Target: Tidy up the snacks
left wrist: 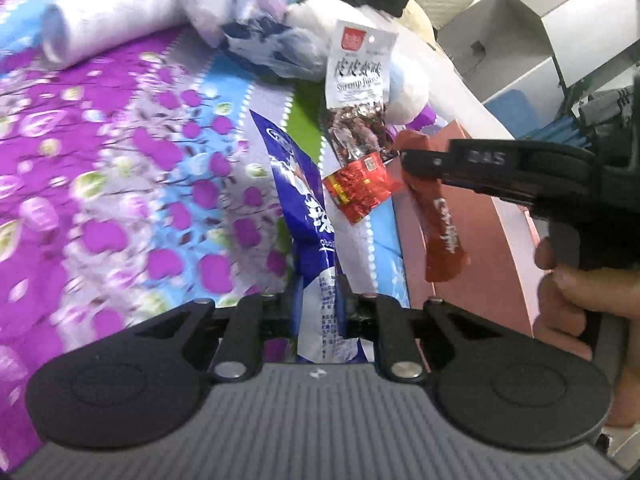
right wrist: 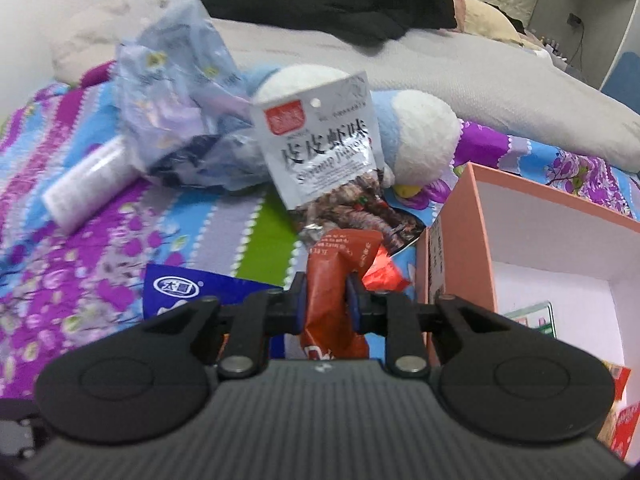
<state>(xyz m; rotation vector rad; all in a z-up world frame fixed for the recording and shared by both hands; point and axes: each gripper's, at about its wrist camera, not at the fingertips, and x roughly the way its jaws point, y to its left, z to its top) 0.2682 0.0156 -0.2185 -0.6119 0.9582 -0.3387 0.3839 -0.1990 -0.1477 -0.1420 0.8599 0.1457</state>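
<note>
My left gripper (left wrist: 320, 312) is shut on the lower end of a blue-and-white snack bag (left wrist: 296, 184), which stretches away over the flowered bedspread. My right gripper (right wrist: 326, 304) is shut on a red-brown stick packet (right wrist: 340, 256). In the left wrist view that right gripper (left wrist: 404, 158) reaches in from the right with the stick packet (left wrist: 440, 220) hanging from it over the pink box (left wrist: 496, 280). A silver shrimp-flavour packet (right wrist: 320, 140) and a small red packet (right wrist: 384, 272) lie just beyond. The blue-and-white bag's corner (right wrist: 176, 288) shows at the lower left of the right wrist view.
The pink box (right wrist: 480, 200) stands open at the right, white inside, with some packets (right wrist: 536, 316) in it. A blue-and-white plush toy (right wrist: 420, 140), a crumpled plastic bag (right wrist: 176, 100), a white tube (right wrist: 88, 184) and black clothing (right wrist: 320, 0) lie farther back. A person's hand (left wrist: 572, 292) holds the right gripper.
</note>
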